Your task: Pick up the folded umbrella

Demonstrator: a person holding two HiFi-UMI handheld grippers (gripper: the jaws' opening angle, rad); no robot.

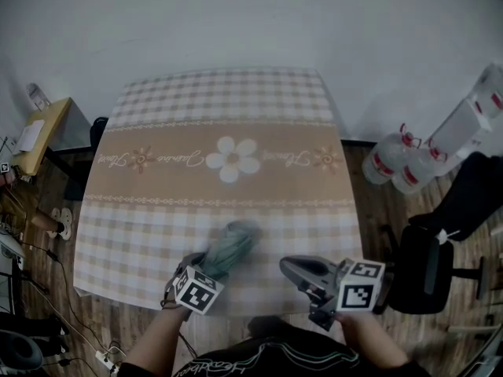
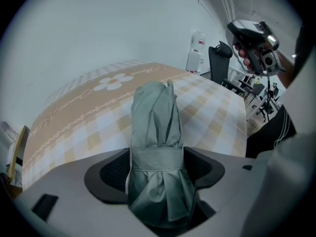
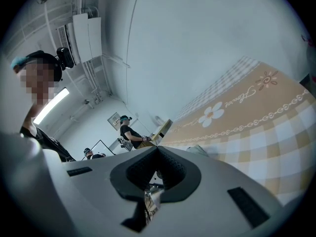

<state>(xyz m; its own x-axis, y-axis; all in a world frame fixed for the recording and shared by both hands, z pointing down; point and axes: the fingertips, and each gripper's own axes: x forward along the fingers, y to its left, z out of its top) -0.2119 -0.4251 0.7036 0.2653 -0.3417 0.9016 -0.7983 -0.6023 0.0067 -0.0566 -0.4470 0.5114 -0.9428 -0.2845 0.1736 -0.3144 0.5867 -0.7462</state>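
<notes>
Left gripper view: left gripper (image 2: 157, 166) jaws tight on the folded umbrella (image 2: 155, 113); right gripper (image 3: 157, 151) jaws together, empty.

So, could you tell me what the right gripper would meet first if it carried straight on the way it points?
Probably the umbrella held in the left gripper; the right gripper points left toward it, though it may pass above.

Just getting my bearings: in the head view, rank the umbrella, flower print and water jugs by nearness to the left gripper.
1. Folded umbrella, clamped in the left gripper.
2. White flower print, mid-table, ahead.
3. Water jugs, on the floor, far right.
</notes>
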